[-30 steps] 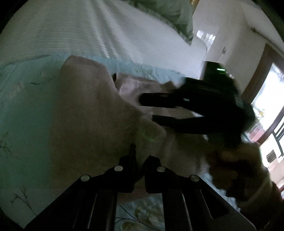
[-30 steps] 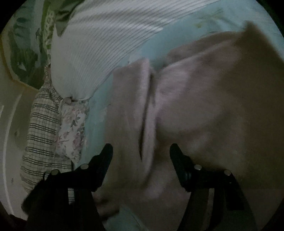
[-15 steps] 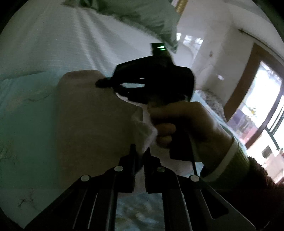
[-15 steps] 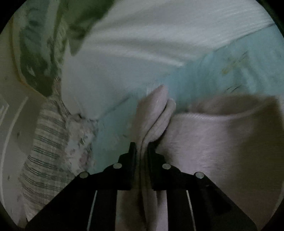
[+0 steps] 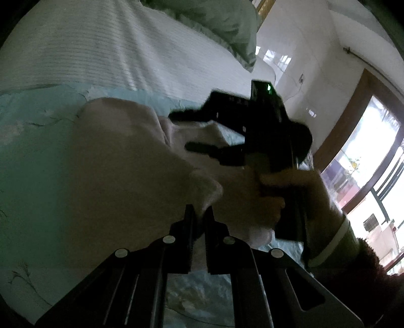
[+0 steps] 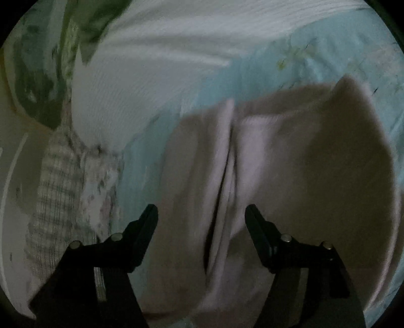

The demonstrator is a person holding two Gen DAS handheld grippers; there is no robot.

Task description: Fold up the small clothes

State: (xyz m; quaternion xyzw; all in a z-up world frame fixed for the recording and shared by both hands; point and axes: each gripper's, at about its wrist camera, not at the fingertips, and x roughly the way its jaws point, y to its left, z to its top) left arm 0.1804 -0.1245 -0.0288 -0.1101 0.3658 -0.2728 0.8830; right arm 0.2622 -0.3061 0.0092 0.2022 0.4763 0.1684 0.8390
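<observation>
A pale pink garment [image 5: 118, 161] lies on a light blue sheet [image 5: 32, 141] on the bed. My left gripper [image 5: 199, 214] is shut on a fold of its edge. My right gripper [image 5: 192, 133] shows in the left wrist view, open, held by a hand [image 5: 290, 194] just above the far part of the garment. In the right wrist view the garment [image 6: 303, 181] fills the lower half, with a fold line down its middle, and the right gripper [image 6: 202, 214] is open just above it, holding nothing.
A white striped cover [image 5: 113, 50] lies beyond the blue sheet. A green pillow [image 5: 222, 22] sits at the head. A checked cloth [image 6: 53, 191] and a floral cloth [image 6: 101, 181] lie at the left. A window [image 5: 373, 156] is at the right.
My right gripper was shut on a fold of the garment half a second ago; now it is open and the fold lies flat. My left gripper stays shut on the garment.
</observation>
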